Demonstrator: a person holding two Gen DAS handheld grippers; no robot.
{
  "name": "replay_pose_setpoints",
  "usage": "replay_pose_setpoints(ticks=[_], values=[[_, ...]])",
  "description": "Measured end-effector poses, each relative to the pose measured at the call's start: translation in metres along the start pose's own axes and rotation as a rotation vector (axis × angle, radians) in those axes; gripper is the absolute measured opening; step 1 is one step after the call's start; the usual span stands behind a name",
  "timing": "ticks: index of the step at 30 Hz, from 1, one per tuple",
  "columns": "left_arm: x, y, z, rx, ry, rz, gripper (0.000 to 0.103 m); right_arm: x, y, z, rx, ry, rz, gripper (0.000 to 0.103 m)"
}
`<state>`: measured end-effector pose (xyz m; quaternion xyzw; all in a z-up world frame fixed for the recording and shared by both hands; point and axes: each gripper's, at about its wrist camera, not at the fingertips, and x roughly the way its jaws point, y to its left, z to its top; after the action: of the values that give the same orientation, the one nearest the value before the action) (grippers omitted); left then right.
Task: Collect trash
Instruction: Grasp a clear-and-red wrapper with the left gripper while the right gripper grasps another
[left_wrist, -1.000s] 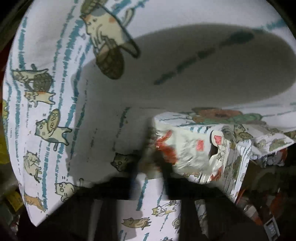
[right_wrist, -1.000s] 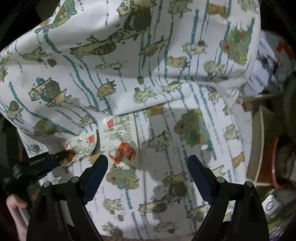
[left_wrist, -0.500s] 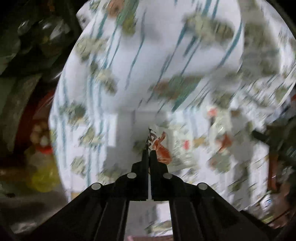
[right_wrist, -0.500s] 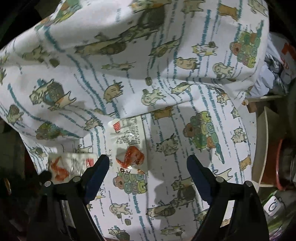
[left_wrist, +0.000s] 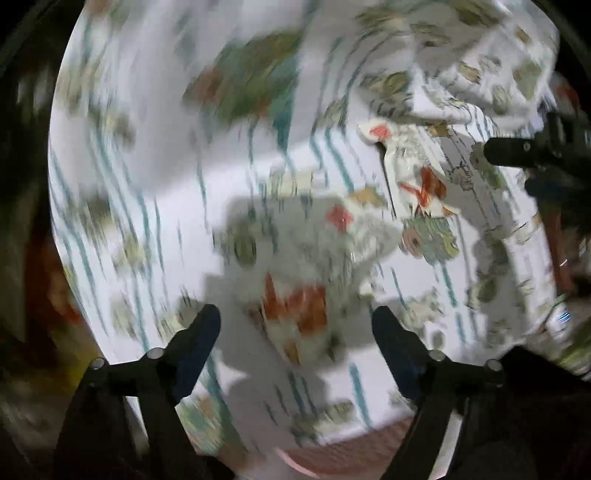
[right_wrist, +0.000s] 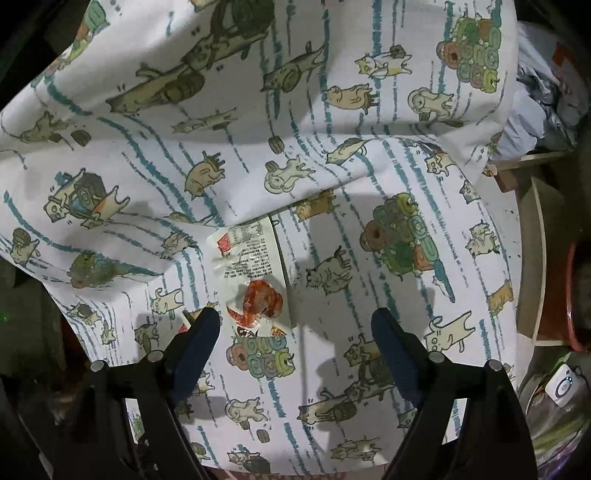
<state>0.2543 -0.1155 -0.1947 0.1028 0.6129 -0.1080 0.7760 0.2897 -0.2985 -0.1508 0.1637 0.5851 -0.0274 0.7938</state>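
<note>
A white snack wrapper with red print (right_wrist: 251, 280) lies flat on the cat-patterned cloth (right_wrist: 369, 177), just ahead of and between the fingers of my right gripper (right_wrist: 295, 328), which is open and empty. The same wrapper shows in the left wrist view (left_wrist: 417, 177) at the upper right. A second crumpled white and red wrapper (left_wrist: 306, 273) hangs blurred between the spread fingers of my left gripper (left_wrist: 295, 325), which is open. Whether that wrapper touches the cloth I cannot tell. Only a small corner of it (right_wrist: 186, 323) shows in the right wrist view.
The cloth (left_wrist: 147, 184) covers a cushioned seat with a raised back. Clutter stands to the right: a wooden frame (right_wrist: 532, 258), a red pot rim (right_wrist: 570, 295) and bags (right_wrist: 546, 92). The right gripper's arm (left_wrist: 535, 151) reaches in at the right of the left wrist view.
My left gripper has gone from shut on the crumpled wrapper to open, and the wrapper now sits loose between its fingers. My right gripper has moved closer to the flat wrapper.
</note>
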Motion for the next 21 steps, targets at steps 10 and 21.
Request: replay_pose_setpoints(ticks=[10, 21], values=[[0.06, -0.005, 0.043, 0.007, 0.103, -0.034, 0.088, -0.003, -0.003, 0.005, -0.056, -0.005, -0.019, 0.086], [0.053, 0.062, 0.043, -0.193, 0.062, -0.109, 0.06, 0.013, 0.032, 0.003, -0.177, 0.006, -0.027, 0.086]])
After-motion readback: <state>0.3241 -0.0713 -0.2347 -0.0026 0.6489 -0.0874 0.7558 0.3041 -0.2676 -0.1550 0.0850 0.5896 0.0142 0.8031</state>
